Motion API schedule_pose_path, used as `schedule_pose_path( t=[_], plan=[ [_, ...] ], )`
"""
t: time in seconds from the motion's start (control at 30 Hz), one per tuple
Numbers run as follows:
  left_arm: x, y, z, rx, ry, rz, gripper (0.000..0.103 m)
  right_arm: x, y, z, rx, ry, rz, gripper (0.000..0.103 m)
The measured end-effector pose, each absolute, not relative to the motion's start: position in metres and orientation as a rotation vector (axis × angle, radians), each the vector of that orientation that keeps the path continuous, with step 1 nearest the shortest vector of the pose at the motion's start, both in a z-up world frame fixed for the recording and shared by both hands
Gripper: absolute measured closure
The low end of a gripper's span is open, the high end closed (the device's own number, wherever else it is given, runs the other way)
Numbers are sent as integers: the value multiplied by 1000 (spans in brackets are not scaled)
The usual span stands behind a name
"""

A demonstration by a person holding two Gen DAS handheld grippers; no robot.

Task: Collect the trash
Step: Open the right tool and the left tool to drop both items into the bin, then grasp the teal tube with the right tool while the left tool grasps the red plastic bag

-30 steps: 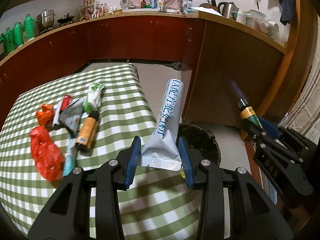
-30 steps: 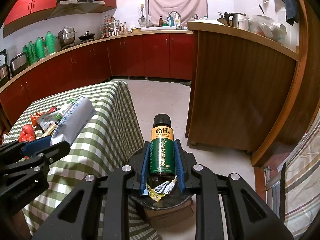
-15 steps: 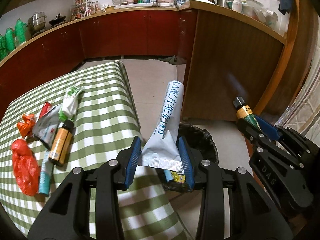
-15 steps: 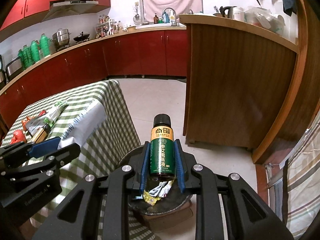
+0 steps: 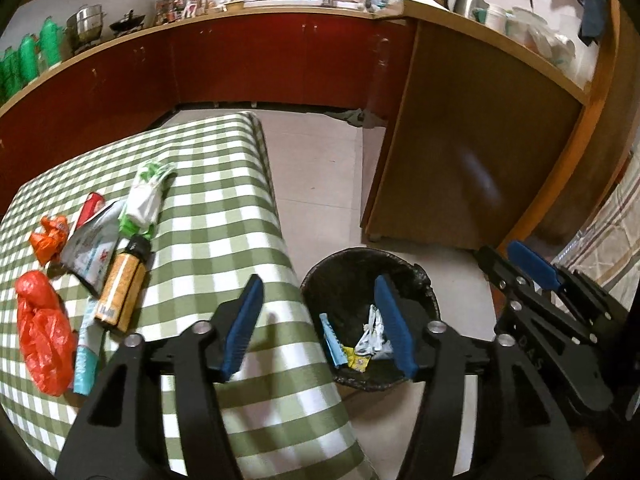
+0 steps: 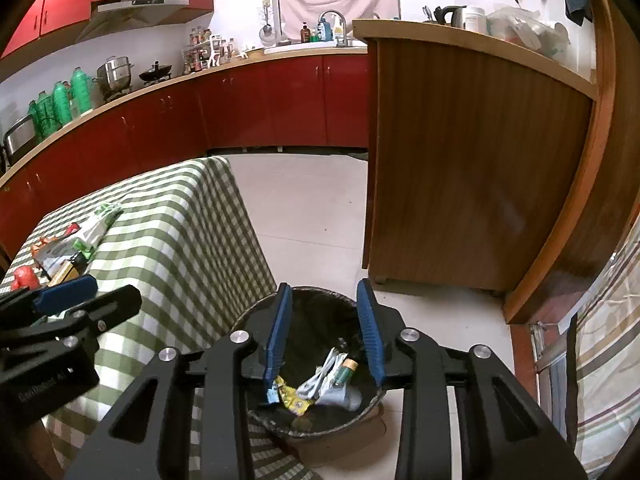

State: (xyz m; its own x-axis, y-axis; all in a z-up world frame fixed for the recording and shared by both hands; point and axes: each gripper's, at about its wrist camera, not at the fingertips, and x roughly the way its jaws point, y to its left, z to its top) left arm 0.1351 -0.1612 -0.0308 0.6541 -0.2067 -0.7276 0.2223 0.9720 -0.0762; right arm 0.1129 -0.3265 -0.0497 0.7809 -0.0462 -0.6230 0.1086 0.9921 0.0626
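Left wrist view: the left gripper has its two blue-padded fingers spread wide apart with nothing between them. One finger is above the edge of the table with the green-and-white checked cloth; the other is above the round black-lined trash bin standing on the tiled floor just beside the table. Inside the bin lie a crumpled silver-white wrapper, a flat light-blue strip and a small yellow wrapper. On the cloth, well to the left, remain a crumpled red plastic bag, a small orange crumpled bag, a grey foil pouch, a white-and-green packet, an orange-labelled bottle with a black cap lying on its side, and a teal tube beside it. The right gripper shows at the right edge; from here its finger spacing cannot be told.

Right wrist view: the right gripper is positioned directly over the bin, fingers apart and empty. In the bin rest a green-labelled bottle with a gold band, the silver-white wrapper, the yellow wrapper and the blue strip. The left gripper is at the left, above the checked cloth.
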Motion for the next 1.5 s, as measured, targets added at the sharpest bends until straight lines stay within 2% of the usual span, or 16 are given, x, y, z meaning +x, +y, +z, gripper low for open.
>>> schedule_pose_path(
  t=[0.4,0.6,1.33,1.5],
  plan=[
    [101,-85,-18,1,799,-114,36,98,-271,-37,77,674,7,41],
    [84,-37,-12,-17,793,-33,33,95,-232,-30,52,675,63,37],
    [56,87,-18,-87,804,164,32,95,-102,-30,-46,716,266,37],
    [56,99,-20,-101,807,167,32,100,-87,-36,-71,751,281,48]
  ],
)
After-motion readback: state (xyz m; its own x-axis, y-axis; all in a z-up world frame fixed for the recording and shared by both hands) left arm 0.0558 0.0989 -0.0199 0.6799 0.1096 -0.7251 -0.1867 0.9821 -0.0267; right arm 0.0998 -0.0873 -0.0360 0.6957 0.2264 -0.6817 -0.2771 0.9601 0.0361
